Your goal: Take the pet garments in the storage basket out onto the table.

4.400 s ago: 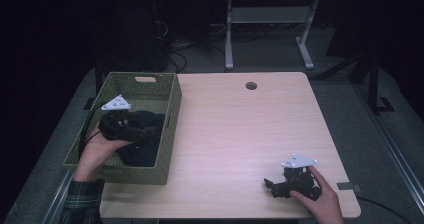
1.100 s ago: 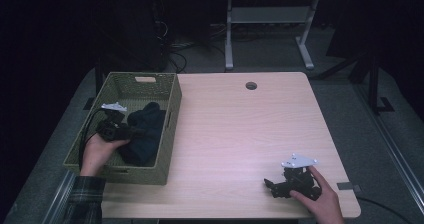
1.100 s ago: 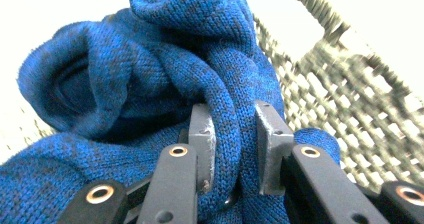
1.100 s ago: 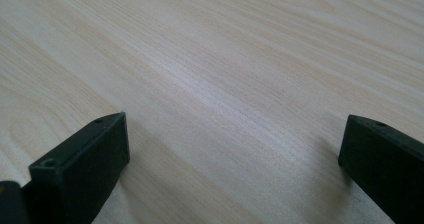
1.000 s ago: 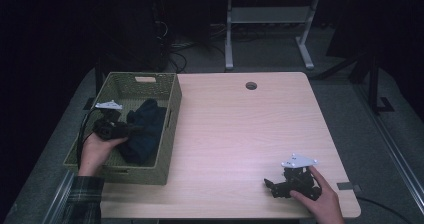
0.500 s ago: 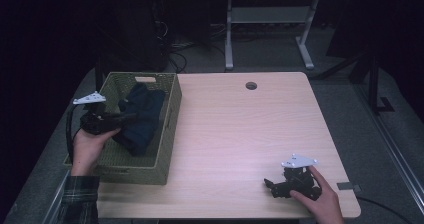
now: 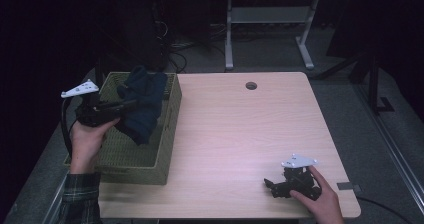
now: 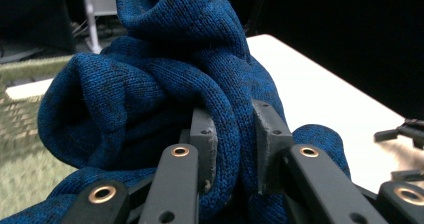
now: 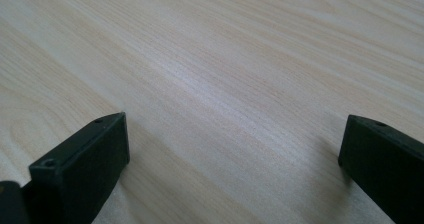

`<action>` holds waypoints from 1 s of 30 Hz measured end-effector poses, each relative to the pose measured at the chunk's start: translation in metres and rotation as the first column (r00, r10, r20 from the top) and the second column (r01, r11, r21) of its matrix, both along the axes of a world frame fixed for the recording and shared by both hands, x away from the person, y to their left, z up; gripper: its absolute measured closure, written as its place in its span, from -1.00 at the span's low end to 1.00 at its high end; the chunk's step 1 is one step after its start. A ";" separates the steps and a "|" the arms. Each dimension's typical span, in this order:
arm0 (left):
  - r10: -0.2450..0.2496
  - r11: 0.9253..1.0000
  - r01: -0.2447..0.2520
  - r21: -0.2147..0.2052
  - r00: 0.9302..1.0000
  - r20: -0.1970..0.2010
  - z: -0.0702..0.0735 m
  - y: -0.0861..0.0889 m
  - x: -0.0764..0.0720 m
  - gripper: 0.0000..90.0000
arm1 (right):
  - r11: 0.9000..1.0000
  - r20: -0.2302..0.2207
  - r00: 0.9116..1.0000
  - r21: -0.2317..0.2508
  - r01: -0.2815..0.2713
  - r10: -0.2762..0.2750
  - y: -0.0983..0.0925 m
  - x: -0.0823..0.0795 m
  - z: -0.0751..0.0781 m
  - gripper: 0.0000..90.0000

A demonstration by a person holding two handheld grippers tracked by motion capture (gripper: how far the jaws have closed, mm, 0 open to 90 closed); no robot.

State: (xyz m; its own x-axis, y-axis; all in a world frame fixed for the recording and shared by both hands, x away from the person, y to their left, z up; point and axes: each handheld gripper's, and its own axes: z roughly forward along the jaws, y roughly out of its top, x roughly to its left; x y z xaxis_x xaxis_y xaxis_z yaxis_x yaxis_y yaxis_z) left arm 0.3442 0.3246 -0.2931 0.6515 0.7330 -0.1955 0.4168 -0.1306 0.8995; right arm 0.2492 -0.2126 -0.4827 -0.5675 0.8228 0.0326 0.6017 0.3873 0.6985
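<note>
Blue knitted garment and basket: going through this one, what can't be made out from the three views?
- Blue knitted garment: its type and full shape; bunched in the high view, cut off by the edges in the left gripper view.
- Basket: the floor under the hanging garment is hidden in the high view.
- Left gripper: pad faces buried in the knit.
- Right gripper: small and dark in the high view.

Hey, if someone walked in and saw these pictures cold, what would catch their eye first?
Most striking is the dark blue knitted garment hanging above the woven green basket at the table's left edge, a fold of it pinched in the left hand-held gripper. Next comes the wide bare stretch of pale wooden table. At its near right corner, the right hand-held gripper rests on the wood with its jaws wide apart.
</note>
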 end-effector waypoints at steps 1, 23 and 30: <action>-0.005 1.000 0.005 -0.004 1.000 0.006 0.002 -0.002 -0.001 0.65 | 1.000 0.000 1.000 0.000 0.000 0.000 0.000 0.000 0.000 -1.00; -0.102 0.993 0.108 -0.052 0.990 0.094 0.030 -0.048 0.002 0.65 | 1.000 -0.001 1.000 0.001 0.001 -0.001 0.000 0.000 0.000 -1.00; -0.148 0.986 0.155 -0.057 0.982 0.115 0.035 -0.069 0.006 0.66 | 1.000 -0.002 1.000 0.000 0.001 -0.001 0.000 0.000 0.000 -1.00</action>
